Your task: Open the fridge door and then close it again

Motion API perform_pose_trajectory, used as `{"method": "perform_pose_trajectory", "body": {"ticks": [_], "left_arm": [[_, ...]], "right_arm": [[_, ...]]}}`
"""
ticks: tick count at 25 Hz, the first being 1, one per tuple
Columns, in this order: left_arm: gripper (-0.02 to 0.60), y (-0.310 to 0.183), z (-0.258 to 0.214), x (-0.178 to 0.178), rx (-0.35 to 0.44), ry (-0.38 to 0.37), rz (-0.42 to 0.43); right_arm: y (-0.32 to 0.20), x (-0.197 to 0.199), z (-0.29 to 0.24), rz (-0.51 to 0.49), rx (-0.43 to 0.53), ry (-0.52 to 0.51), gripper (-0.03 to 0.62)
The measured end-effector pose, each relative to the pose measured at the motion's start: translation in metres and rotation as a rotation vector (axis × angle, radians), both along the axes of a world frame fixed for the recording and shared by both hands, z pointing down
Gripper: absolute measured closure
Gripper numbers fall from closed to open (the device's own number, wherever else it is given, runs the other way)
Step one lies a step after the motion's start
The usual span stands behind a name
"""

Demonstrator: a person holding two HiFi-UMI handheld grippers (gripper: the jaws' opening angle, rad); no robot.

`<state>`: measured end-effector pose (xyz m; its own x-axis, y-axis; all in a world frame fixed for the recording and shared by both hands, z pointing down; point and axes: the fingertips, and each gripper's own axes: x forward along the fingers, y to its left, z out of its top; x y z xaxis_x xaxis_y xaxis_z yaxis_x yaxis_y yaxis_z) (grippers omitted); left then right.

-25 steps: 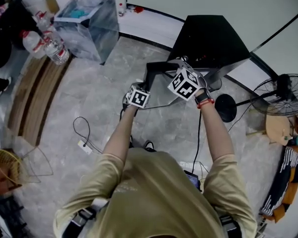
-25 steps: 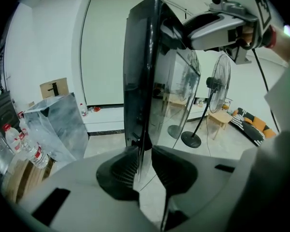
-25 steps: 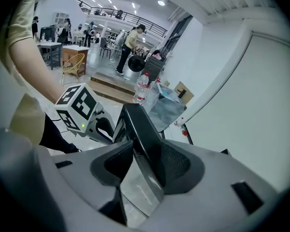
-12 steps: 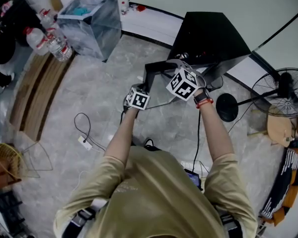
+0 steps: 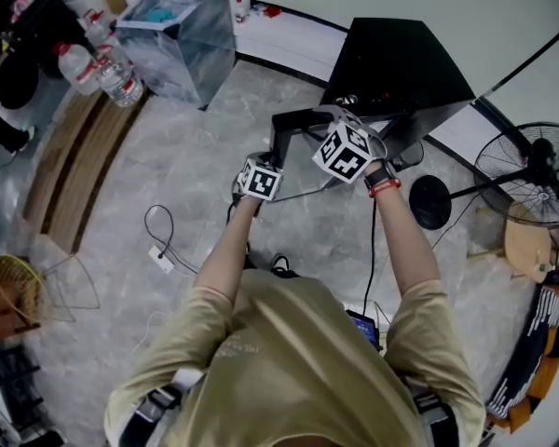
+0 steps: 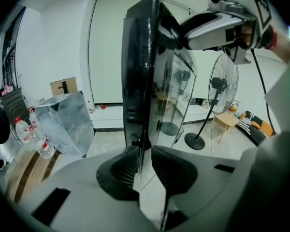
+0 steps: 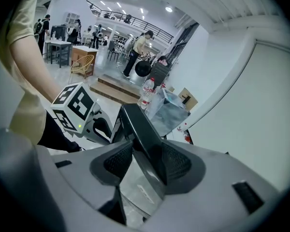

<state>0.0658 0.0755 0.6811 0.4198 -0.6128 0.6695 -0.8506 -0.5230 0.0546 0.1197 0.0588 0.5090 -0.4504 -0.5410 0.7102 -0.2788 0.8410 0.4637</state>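
Black-framed glass fridge door (image 6: 141, 71) held open.
Its edge is clenched by the left hand-held gripper (image 6: 144, 166) and right hand-held gripper (image 7: 141, 161).

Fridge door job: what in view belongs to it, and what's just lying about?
In the job: black fridge; its black-framed glass door; left gripper and right gripper, both clamped on the door.

Lying about: clear plastic water bottles; plastic-wrapped grey box; black pedestal fan; small wooden stool.
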Motion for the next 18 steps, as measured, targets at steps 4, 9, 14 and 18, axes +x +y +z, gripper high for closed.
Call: {"method": "perform_pose_trajectory", "body": {"ticks": [4,9,14,18], "left_arm": [[0.489,0.009,-0.011,-0.008,0.008,0.02,-0.018],[0.489,0.015,-0.051,-0.024,0.101,0.082,-0.033],[0.491,0.018,-0.109,-0.042,0.221,0.141,-0.077],[0.491,0.018,-0.15,-0.046,0.312,0.174,-0.081]], "right_arm": [[0.002,0.004,-0.007,0.038,-0.011,-0.109,0.402],[0.007,0.008,-0.028,0.138,-0.007,-0.297,0.402],[0.014,0.012,-0.04,0.283,-0.038,-0.501,0.408],[0.018,0.018,-0.055,0.373,-0.023,-0.664,0.434]]}}
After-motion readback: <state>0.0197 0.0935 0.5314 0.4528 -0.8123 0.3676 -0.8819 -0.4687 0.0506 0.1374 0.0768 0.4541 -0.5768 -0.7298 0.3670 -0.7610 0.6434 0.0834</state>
